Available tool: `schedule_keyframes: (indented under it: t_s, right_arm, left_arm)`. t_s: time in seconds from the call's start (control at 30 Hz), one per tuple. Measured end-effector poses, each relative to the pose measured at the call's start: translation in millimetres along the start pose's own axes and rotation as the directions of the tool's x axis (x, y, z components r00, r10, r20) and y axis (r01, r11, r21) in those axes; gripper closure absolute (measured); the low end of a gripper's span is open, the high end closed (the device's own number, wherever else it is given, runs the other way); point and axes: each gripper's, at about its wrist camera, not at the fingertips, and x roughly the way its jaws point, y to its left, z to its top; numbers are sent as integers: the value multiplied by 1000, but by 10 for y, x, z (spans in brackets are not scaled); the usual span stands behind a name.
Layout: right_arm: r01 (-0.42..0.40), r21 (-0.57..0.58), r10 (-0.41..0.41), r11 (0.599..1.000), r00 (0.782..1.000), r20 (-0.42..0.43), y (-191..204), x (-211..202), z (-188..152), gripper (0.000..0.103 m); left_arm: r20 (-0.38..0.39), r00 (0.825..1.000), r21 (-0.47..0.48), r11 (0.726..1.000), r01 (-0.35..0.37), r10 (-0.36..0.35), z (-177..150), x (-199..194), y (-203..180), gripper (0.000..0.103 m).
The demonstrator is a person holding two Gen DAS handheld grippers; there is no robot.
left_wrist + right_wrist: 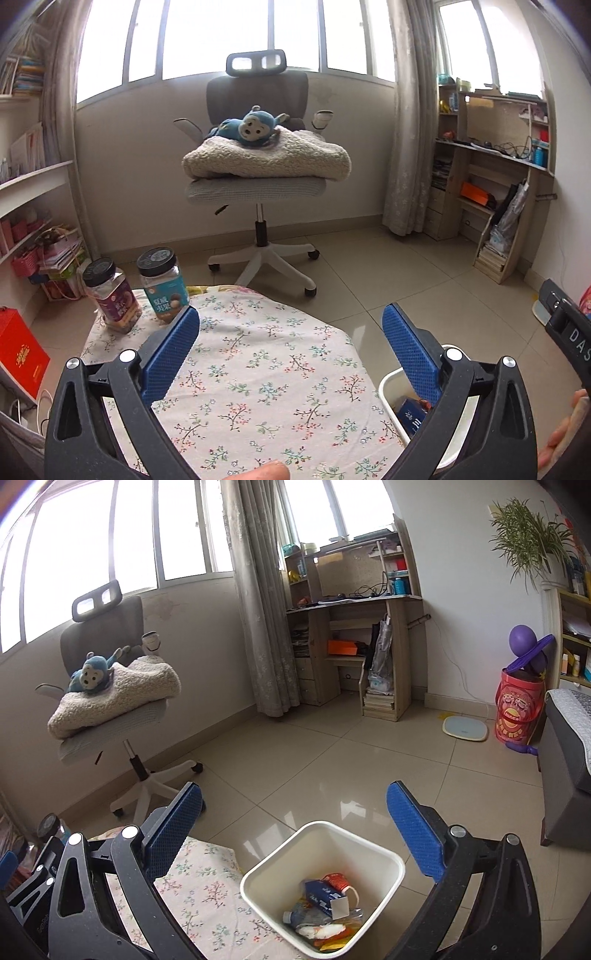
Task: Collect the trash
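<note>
A white trash bin [392,861] stands on the floor beside the table with the floral cloth [207,890]. It holds a blue carton [320,892], a crushed plastic bottle [301,917] and several wrappers [332,936]. My right gripper [295,789] hovers above the bin, open, with nothing between its blue pads [173,830]. My left gripper [291,313] is over the floral cloth [266,369], open wide and empty. In the left wrist view the bin [386,384] shows at the lower right, partly hidden behind the right finger.
Two black-lidded snack jars [110,299] [164,284] stand at the cloth's far left corner. An office chair [258,177] with a blanket and a blue plush toy is beyond the table. A desk [354,635], a floor scale [464,728] and a red tub [519,709] are further off.
</note>
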Motion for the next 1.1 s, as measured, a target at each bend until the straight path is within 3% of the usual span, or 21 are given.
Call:
schedule_keyframes:
  t_s: [0.17, 0.3, 0.4, 0.73, 1.1]
  right_arm:
    - [-84, -64, 84, 994, 996, 2, 477, -122, -149, 7]
    - [-122, -119, 126, 985, 992, 25, 793, -247, -264, 7]
    - [-143, -160, 150, 977, 988, 31, 954, -320, -339, 7]
    - [-181, -197, 189, 963, 982, 19, 1167, -363, -423, 7]
    - [-202, -217, 213, 955, 977, 28, 1175, -404, -424, 7]
  left_arm:
    - [21, 997, -46, 996, -75, 76, -6, -157, 463, 7]
    - [82, 979, -88, 980, -178, 185, -16, -325, 779, 7]
    - [60, 974, -104, 972, -210, 217, -27, -343, 993, 7]
    - [27, 970, -110, 965, -238, 242, -94, -345, 1273, 7]
    - [27, 971, -109, 966, -234, 238, -89, -335, 1232, 7]
